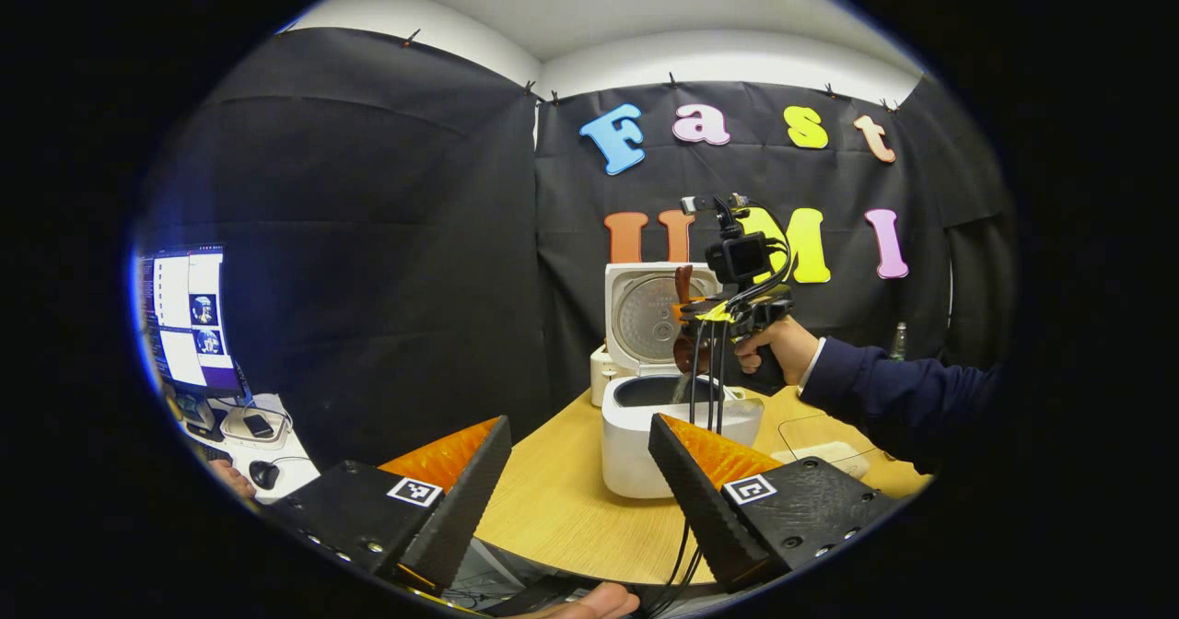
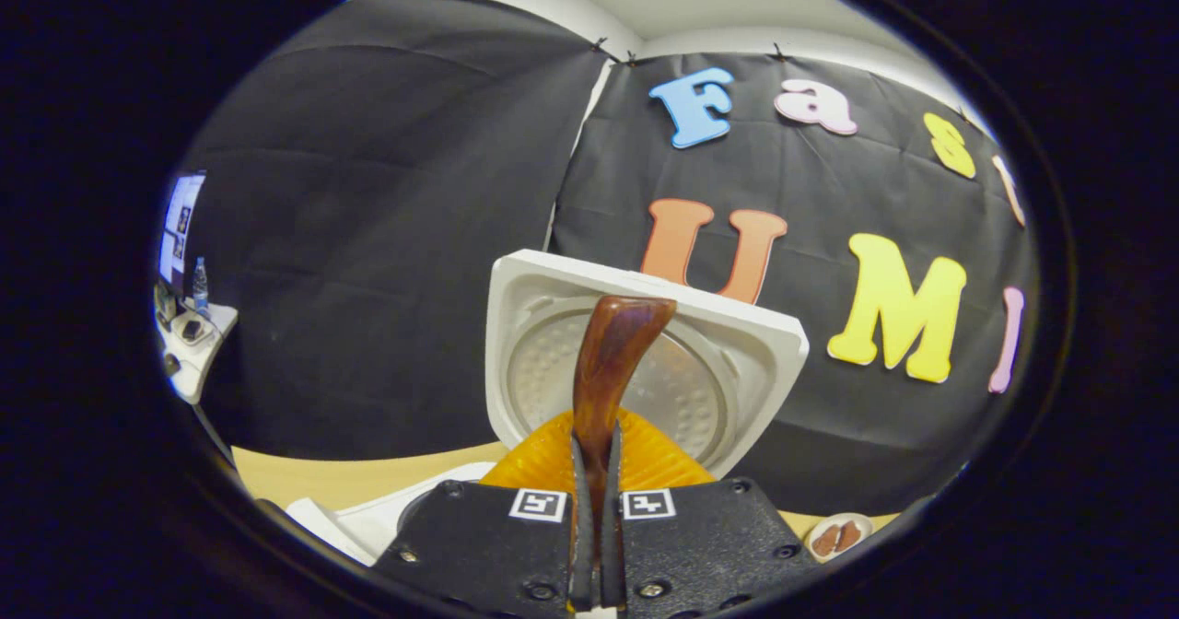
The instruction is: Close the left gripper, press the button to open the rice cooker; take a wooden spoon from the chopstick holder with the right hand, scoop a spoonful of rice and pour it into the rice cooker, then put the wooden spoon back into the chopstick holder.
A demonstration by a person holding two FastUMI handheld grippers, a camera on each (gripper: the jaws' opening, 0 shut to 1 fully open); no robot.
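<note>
The right gripper [image 2: 597,472] clamps the wooden spoon [image 2: 608,361] above the rice cooker [image 1: 645,435] (lid up); the left gripper [image 1: 580,472] is spread wide.

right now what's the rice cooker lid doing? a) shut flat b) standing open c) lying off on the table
b, the rice cooker lid stands upright behind the open pot, and in the right gripper view its inner plate faces the right tool holding the wooden spoon.

No readable text, brand or number stands on the rice cooker [image 1: 645,416]; beside it, the grippers carry only square black-and-white coded markers [image 1: 748,488], which bear no words.
</note>
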